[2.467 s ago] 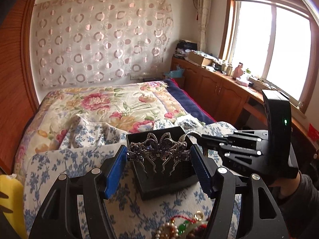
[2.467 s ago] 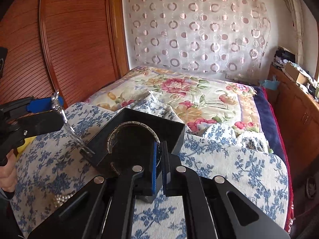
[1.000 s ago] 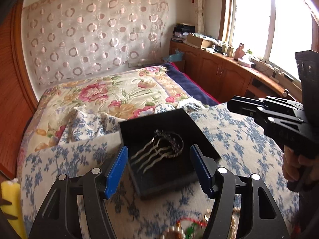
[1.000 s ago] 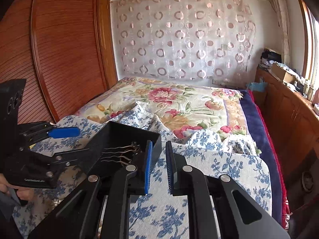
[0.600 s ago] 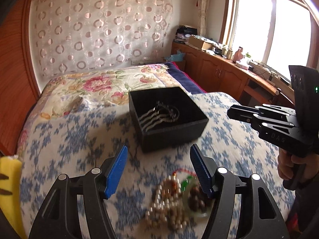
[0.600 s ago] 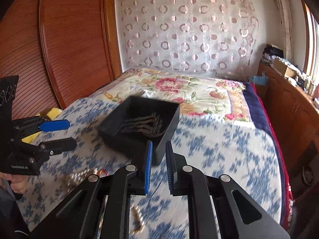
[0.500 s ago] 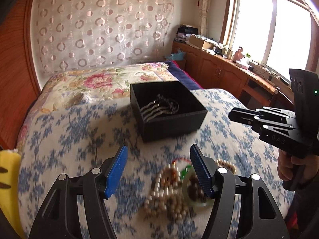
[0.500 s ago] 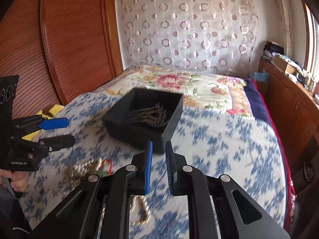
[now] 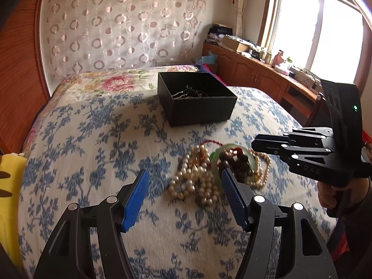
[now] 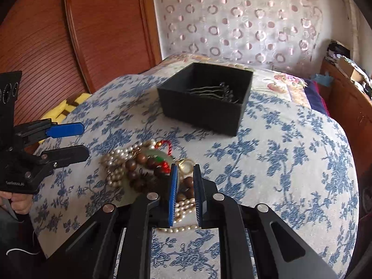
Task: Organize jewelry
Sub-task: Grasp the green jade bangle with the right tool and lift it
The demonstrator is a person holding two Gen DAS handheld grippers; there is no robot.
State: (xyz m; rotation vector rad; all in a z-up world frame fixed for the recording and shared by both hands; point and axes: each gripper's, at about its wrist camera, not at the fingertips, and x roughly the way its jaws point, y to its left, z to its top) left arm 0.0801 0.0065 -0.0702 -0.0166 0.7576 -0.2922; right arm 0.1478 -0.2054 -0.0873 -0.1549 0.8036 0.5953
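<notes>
A black open box (image 9: 196,97) (image 10: 207,98) stands on the blue-flowered cloth and holds a silver hair comb (image 10: 215,91). Nearer lies a heap of jewelry: pearl strands (image 9: 195,181) (image 10: 116,162), a green bangle (image 9: 217,160), brown wooden beads (image 9: 237,160) (image 10: 139,169) and a red cord (image 10: 166,147). My left gripper (image 9: 183,197) is open and empty just before the heap; it also shows in the right wrist view (image 10: 74,139). My right gripper (image 10: 185,193) hovers over the heap's right side, jaws a narrow gap apart, holding nothing; it also shows in the left wrist view (image 9: 255,143).
The cloth covers a table (image 9: 93,139) in front of a bed with a floral quilt (image 9: 109,81). A yellow object (image 9: 9,176) lies at the left edge. A wooden headboard (image 10: 104,23) stands left; cabinets and a window (image 9: 302,23) stand right.
The left gripper let the silver hair comb go into the box. Both grippers then drew back from the box towards the jewelry heap, and the right gripper's jaws parted slightly.
</notes>
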